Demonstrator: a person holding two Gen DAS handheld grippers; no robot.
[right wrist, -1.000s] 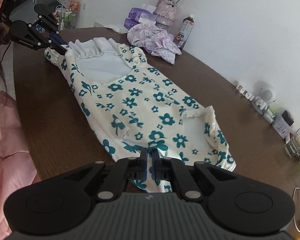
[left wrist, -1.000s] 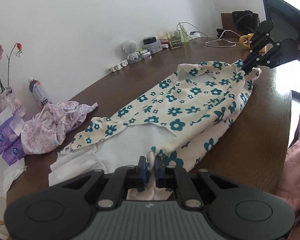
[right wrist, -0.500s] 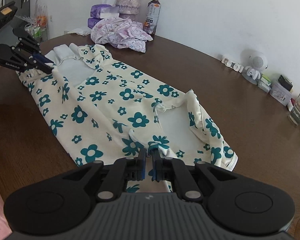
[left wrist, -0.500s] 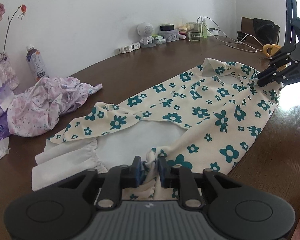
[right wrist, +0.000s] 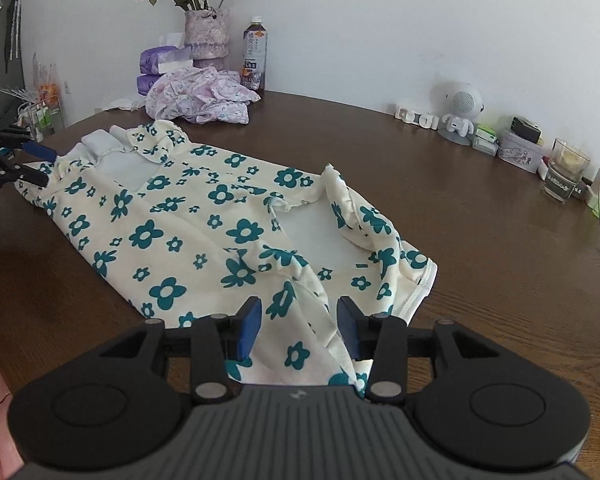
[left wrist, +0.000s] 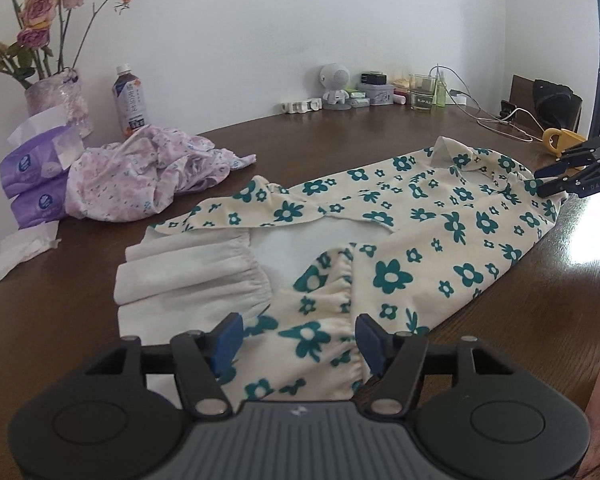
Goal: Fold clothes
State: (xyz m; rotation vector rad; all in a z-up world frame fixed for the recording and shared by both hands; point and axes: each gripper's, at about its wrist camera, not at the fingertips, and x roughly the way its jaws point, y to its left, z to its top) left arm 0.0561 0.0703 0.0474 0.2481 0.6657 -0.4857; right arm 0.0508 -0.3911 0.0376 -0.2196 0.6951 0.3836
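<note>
Both grippers, left gripper (left wrist: 298, 338) & right gripper (right wrist: 298, 326), have fingers spread, holding nothing, each over one end of the flowered garment (right wrist: 204, 232), which lies flat on the table (right wrist: 480, 248) w/ near edge by the rim. Risk: cloth slides off or bunches at re-grip. Pink clothes pile (left wrist: 140, 176), bottle (left wrist: 131, 100) & cable (left wrist: 500, 120) crowd the far side.

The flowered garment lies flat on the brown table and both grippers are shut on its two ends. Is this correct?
Not quite. The flowered garment does lie on the brown table, but both grippers are open, not shut. The left wrist view shows the left gripper with its jaws apart over the waistband; the right wrist view shows the right gripper likewise.
</note>
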